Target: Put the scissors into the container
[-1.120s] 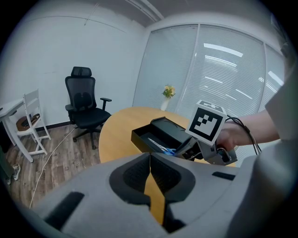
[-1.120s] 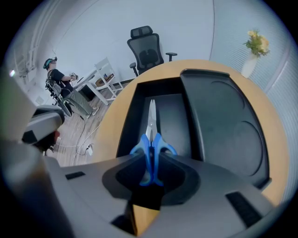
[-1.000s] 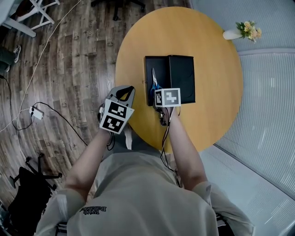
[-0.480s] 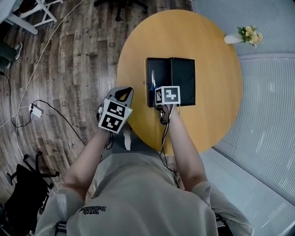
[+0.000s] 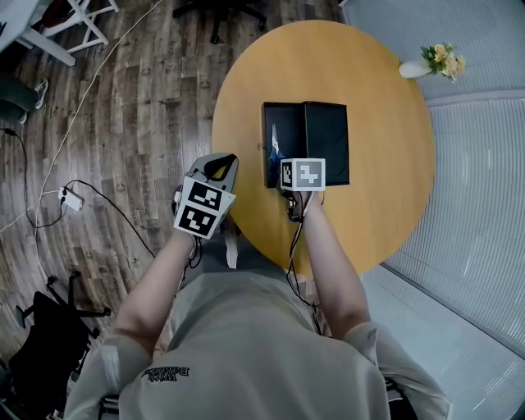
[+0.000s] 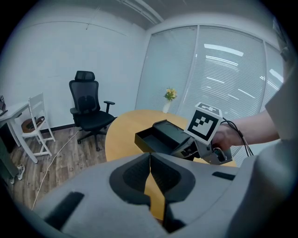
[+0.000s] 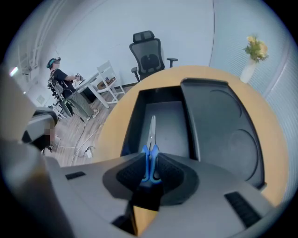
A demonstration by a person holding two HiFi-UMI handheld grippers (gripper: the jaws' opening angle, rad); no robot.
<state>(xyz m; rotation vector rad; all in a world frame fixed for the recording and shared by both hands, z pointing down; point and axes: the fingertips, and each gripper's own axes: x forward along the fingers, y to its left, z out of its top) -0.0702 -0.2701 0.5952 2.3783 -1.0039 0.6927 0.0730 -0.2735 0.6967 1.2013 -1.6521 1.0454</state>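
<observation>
Blue-handled scissors (image 7: 151, 139) point away from me, blades over the open left compartment of the black container (image 7: 132, 122). My right gripper (image 7: 150, 161) is shut on the scissors' handles. In the head view, the scissors (image 5: 275, 139) stick out past the right gripper (image 5: 284, 164) over the container (image 5: 266, 123) on the round wooden table (image 5: 377, 189). The container's lid (image 5: 326, 139) lies open to the right. My left gripper (image 5: 217, 166) hangs off the table's left edge, jaws shut and holding nothing (image 6: 150, 160).
A white vase of flowers (image 5: 426, 59) stands at the table's far right edge. On the wood floor to the left are cables (image 5: 70, 197) and a white chair (image 5: 78, 20). A black office chair (image 6: 86, 100) stands beyond the table. A person (image 7: 58, 74) stands far off.
Hardly anything differs: the head view has shifted slightly, and the right gripper still holds the scissors over the open compartment. The left gripper stays put.
</observation>
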